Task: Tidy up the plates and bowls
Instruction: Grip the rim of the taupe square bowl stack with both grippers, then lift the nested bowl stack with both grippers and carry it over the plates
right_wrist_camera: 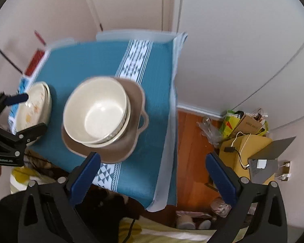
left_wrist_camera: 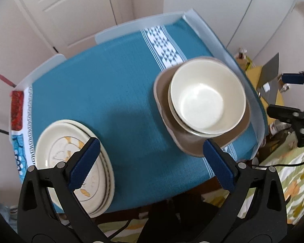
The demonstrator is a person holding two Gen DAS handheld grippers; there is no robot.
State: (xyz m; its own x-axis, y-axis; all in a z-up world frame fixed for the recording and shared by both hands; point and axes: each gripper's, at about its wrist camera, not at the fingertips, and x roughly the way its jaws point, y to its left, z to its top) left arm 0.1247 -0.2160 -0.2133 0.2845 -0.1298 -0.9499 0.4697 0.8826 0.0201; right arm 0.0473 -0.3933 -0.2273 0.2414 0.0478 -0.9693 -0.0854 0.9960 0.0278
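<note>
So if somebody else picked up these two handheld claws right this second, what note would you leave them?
Left claw: open, empty, above the teal tablecloth.
Right claw: open, empty, over the table's edge.
Done: cream round bowls nested on the square brown plate; cream patterned round plates stacked at the other end.
Left: apparently nothing loose; check both stacks sit steady.

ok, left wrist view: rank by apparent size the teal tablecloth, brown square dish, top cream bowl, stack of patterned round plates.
1. Teal tablecloth
2. Brown square dish and stack of patterned round plates: look alike; the plates sit nearer the camera, partly hidden, so unranked
3. Top cream bowl
</note>
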